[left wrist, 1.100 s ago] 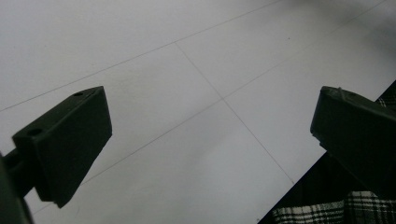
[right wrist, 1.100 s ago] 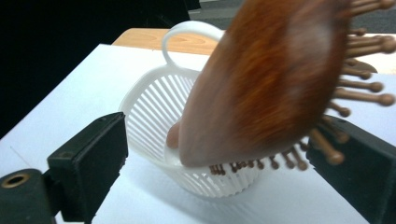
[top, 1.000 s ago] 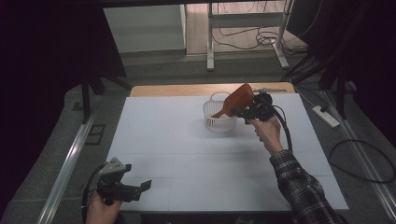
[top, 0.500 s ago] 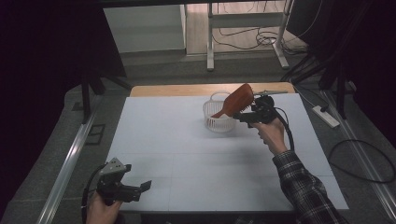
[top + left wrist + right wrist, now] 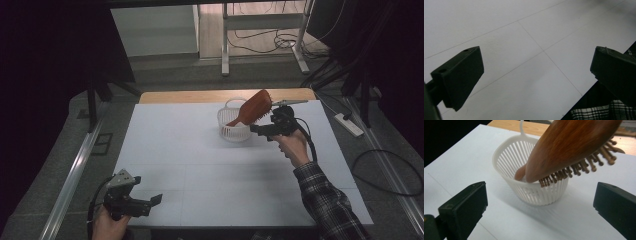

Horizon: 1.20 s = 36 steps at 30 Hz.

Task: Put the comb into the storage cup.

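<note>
The right gripper [image 5: 261,129] hangs with jaws wide and empty just beside a white slatted basket [image 5: 529,180]. A wooden hairbrush [image 5: 571,147] leans in the basket, handle down inside, head tilted up toward the table's far right. The right gripper view shows its bristles facing down. The left gripper [image 5: 536,72], jaws wide, hovers over the bare white table [image 5: 200,165] at the near left corner.

The hairbrush [image 5: 566,147] looks like polished reddish-brown wood with a soft sheen, its bristles [image 5: 599,152] wooden pegs. The basket [image 5: 534,182] at frame centre is white slatted plastic, slightly glossy. The table [image 5: 200,165] top is smooth, matt white, with a bare wood edge [image 5: 190,96] along the top.
</note>
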Available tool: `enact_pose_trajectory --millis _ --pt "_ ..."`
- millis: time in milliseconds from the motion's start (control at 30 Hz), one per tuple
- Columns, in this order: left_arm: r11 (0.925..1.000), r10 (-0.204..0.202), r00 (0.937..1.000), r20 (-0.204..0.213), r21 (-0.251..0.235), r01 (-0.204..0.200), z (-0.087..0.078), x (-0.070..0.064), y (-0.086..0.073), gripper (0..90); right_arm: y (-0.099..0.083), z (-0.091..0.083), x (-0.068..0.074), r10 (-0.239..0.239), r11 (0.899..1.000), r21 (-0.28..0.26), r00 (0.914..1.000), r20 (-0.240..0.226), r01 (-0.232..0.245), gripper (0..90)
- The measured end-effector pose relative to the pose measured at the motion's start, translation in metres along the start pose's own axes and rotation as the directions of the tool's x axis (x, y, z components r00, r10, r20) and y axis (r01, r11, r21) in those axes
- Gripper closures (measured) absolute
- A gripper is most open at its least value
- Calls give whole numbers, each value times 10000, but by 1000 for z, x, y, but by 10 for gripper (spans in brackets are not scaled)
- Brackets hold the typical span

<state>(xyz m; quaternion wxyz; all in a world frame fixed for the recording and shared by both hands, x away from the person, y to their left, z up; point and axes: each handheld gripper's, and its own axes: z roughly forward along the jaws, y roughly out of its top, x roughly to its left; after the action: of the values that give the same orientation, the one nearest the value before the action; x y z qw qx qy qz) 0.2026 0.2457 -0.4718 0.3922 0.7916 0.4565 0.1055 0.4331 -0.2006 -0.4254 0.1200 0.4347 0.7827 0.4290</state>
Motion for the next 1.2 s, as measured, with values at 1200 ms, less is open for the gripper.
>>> enact_pose_trajectory --millis 1200 --pt "10000 22 10000 57 82 -22 0 0 0 0 -22 -18 30 -1570 9829 984 9876 70 1556 0"
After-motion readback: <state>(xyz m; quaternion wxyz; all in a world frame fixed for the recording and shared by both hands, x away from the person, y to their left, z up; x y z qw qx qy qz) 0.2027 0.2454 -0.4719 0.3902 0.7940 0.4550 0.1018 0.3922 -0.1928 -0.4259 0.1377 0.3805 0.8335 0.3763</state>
